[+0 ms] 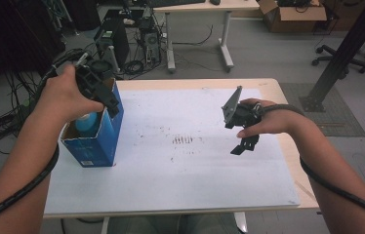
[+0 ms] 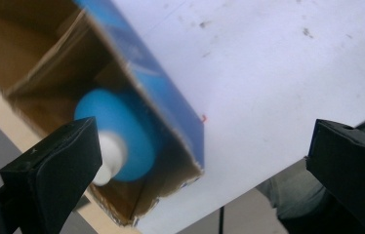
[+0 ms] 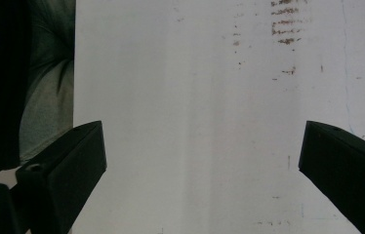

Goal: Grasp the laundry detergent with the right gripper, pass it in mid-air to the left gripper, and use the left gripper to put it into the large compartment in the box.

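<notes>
A blue cardboard box (image 1: pixel 95 141) stands open-topped at the left edge of the white tabletop (image 1: pixel 185 175). Inside it lies a blue bottle (image 1: pixel 88 124) with a white cap. My left gripper (image 1: pixel 113 103) hangs just above the box's far right rim, open, nothing between its jaws. In the left gripper view the box (image 2: pixel 156 83) and the bottle (image 2: pixel 131 131) lie below the left gripper (image 2: pixel 204 136), and the white cap (image 2: pixel 110 156) peeks out beside the left jaw. My right gripper (image 1: pixel 243 146) hovers open over the right part of the table, with bare white surface between the jaws of the right gripper (image 3: pixel 200 136).
Dark smudges (image 1: pixel 183 140) mark the middle of the tabletop. Beyond the table's far edge are a computer tower (image 1: pixel 112 36) with cables, a desk's legs (image 1: pixel 227 41), a cardboard box (image 1: pixel 293 17) and a black slanted post (image 1: pixel 339 58) at the right.
</notes>
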Available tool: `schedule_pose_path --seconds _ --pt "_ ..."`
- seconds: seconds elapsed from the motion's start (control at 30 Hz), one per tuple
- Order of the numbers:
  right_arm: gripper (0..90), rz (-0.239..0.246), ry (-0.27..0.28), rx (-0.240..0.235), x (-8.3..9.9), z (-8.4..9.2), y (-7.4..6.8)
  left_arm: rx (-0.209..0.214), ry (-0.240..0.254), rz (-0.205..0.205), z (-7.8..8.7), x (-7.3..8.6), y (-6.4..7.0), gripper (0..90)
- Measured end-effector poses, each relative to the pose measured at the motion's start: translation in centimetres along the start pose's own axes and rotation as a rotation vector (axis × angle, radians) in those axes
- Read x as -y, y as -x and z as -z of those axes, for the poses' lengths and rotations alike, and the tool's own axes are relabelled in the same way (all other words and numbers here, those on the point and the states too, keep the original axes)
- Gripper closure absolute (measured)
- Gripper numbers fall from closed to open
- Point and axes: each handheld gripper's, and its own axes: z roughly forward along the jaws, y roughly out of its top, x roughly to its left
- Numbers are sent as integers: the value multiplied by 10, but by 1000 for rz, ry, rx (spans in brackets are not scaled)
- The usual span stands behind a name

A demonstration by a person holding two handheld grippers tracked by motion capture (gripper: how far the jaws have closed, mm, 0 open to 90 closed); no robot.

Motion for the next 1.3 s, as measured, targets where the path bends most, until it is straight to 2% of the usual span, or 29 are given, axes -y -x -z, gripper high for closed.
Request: schedule_pose_path --seconds 0.03,0.07,0.13,0.17,0.2,0.27,0.33,0.37,0.43,0.53,0.67,0.7,0.73,0.8,0.87,0.9,1.03,1.13,1.3 --pt "38 0 0 2 0 1 0 2 -2 -20 1 -2 4 2" --pt "36 1 3 5 -1 2 0 -33 -39 -54 2 -7 9 2" --pt "37 4 8 8 -2 4 0 -48 -51 -67 2 -9 13 2" --pt "37 4 8 8 -2 4 0 -45 -53 -89 4 -11 16 2" --pt "38 5 15 9 -2 5 -1 -30 -45 -135 4 -15 22 2" --pt "37 7 18 10 -3 6 -1 -22 -43 -147 4 -17 25 2" --pt "37 9 17 13 -4 7 -1 -14 -38 -205 4 -20 31 2" --pt "37 11 15 15 -4 8 -2 -6 -34 -221 4 -22 34 2" --pt "37 12 15 16 -5 9 -2 -59 -21 -273 5 -25 43 2" --pt "38 15 10 17 -6 11 -3 -47 9 -337 6 -29 51 2" --pt "37 22 -3 18 -9 13 -3 -14 19 -451 6 -33 62 2" --pt "38 23 -6 18 -9 13 -3 3 25 -483 5 -33 66 2" --pt "36 27 -14 19 -10 15 -3 30 24 -558 3 -34 73 2" --pt "37 25 -16 18 -11 15 -2 37 20 -574 3 -34 74 2" --pt "37 28 -30 18 -12 15 -2 66 5 -659 -2 -36 82 2" --pt "37 28 -30 18 -12 15 -2 66 5 -659 -2 -36 82 2" --pt "39 27 -39 15 -13 14 -2 88 -18 -712 -11 -36 93 2" --pt "39 25 -53 12 -13 12 -3 102 -47 -734 -17 -38 98 2" --pt "38 19 -79 9 -10 10 -2 121 -57 -754 -22 -41 103 2"
